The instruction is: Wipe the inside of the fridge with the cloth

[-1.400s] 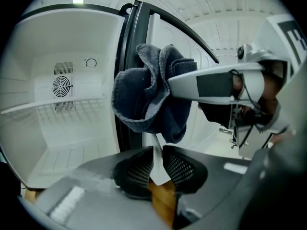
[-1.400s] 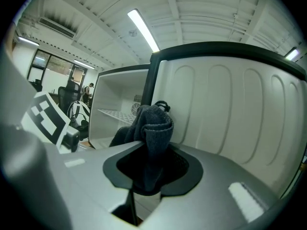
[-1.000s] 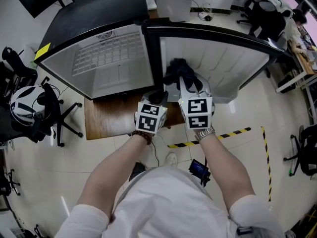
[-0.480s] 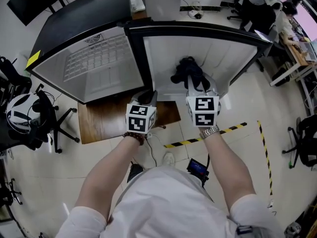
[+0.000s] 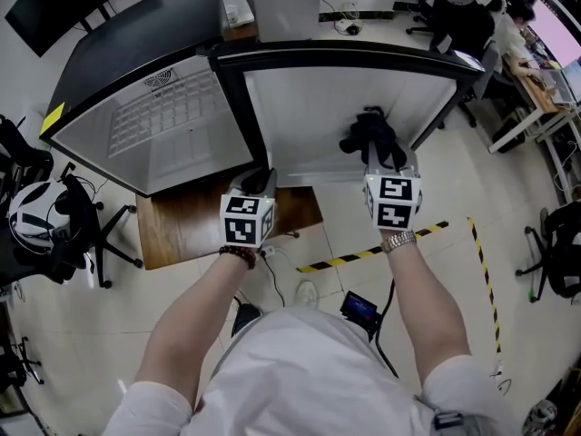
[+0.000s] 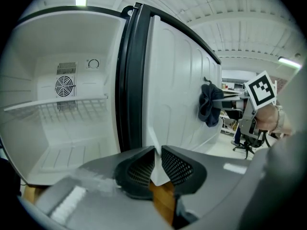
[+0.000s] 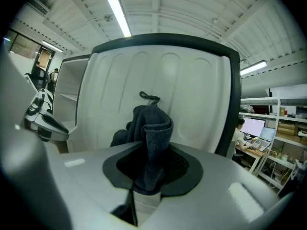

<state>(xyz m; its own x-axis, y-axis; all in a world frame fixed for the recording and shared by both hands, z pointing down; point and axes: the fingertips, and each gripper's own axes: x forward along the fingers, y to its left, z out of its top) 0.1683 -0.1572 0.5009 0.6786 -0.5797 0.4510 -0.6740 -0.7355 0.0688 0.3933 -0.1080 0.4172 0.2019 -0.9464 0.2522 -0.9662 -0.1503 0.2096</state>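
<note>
The small fridge stands open: its white compartment [image 5: 172, 125] with a wire shelf [image 6: 57, 104] is at the left, and its door [image 5: 327, 107] is swung out to the right. My right gripper [image 5: 385, 163] is shut on a dark cloth [image 5: 372, 134], which presses against the door's white inner liner [image 7: 182, 95]. In the right gripper view the cloth [image 7: 152, 138] bunches up between the jaws. My left gripper [image 6: 157, 164] is shut on the door's thin lower edge [image 6: 154, 143], near the hinge side [image 5: 257, 182]. The cloth [image 6: 208, 107] shows on the liner in the left gripper view too.
The fridge rests on a low wooden board [image 5: 182, 230]. Office chairs [image 5: 45, 216] crowd the left, another chair [image 5: 554, 262] the right edge. Yellow-black tape [image 5: 427, 236] crosses the floor, and a small device [image 5: 360, 309] lies by my feet. A person sits at a desk [image 5: 513, 25] far right.
My right gripper has slid the cloth to the right across the door's inner liner. The left gripper has kept its hold at the door's lower edge.
</note>
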